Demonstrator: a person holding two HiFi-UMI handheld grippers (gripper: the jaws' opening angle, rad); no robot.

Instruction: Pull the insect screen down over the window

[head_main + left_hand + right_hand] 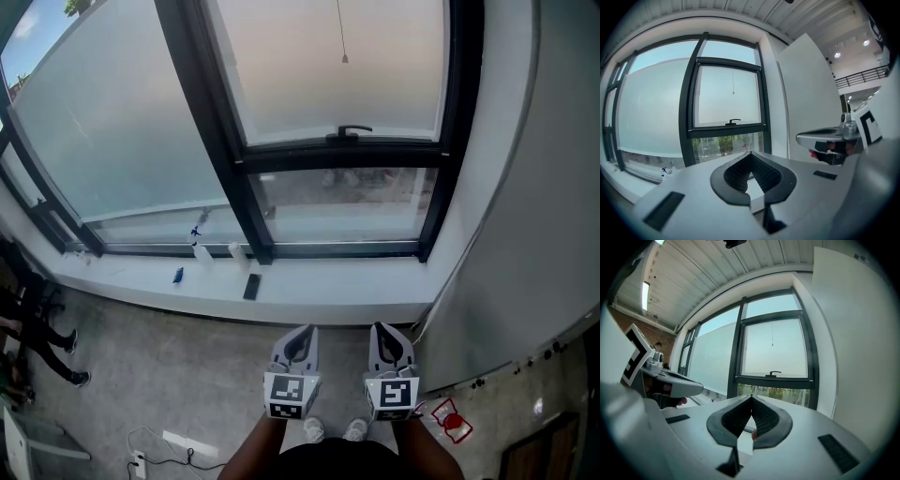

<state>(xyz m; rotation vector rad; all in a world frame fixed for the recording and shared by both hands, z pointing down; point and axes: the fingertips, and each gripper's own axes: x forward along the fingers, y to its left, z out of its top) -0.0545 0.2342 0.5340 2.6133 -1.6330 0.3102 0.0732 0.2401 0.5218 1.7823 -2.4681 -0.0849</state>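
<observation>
Left gripper (302, 330) and right gripper (385, 328) are both clenched empty. The pull cord (341, 28) is cut off at the top, and a dark flat object (251, 286) on the sill (328, 289) is unidentifiable.

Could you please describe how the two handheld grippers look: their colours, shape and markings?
The left gripper and the right gripper both have smooth pale grey shells that taper toward the tips. The jaws are lined with black ribbed pads. At the rear, each carries a white cube printed with black square markers. Small black rectangular slots sit in the shells.
</observation>
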